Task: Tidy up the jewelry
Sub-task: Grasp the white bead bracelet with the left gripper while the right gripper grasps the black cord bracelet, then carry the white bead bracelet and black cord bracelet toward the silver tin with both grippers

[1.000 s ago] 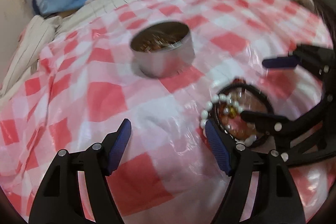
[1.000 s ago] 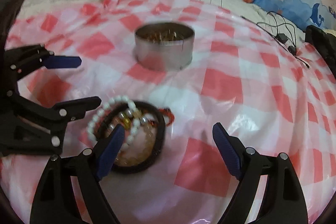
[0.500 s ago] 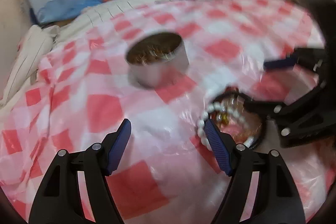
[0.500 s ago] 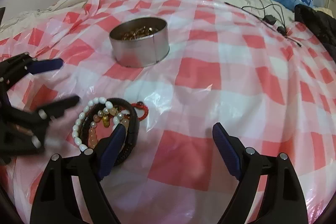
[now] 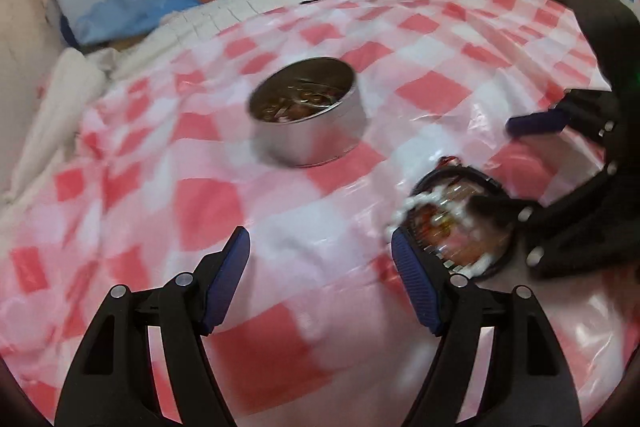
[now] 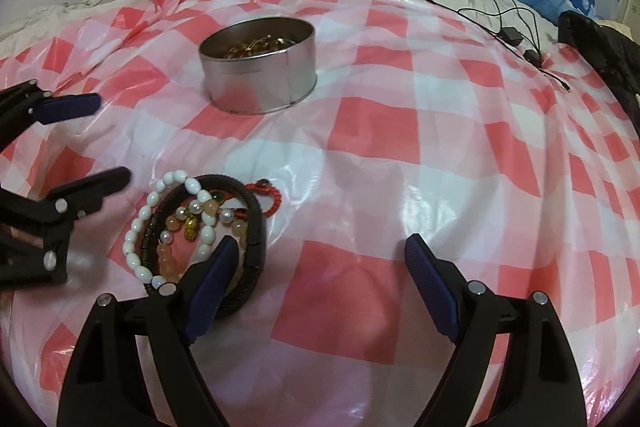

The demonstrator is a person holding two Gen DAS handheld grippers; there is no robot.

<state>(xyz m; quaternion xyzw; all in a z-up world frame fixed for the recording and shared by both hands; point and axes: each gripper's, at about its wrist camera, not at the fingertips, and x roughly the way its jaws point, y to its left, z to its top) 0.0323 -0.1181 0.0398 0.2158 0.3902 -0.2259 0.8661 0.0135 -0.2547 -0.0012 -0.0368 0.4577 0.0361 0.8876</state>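
Both the left gripper (image 5: pixel 320 263) and the right gripper (image 6: pixel 316 259) hover with fingers spread and empty over the near pile of bracelets (image 6: pixel 200 227) — probably to pick one for the round tin (image 6: pixel 259 67) farther back, on the checked cloth (image 6: pixel 440 147).

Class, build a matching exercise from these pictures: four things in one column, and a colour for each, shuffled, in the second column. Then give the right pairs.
Things:
1. round tin
2. oval-bead bracelet
3. cord bracelet
4. thick braided band

Colours:
A. red
B. black
C. silver
D. white

Pairs: 1-C, 2-D, 3-A, 4-B
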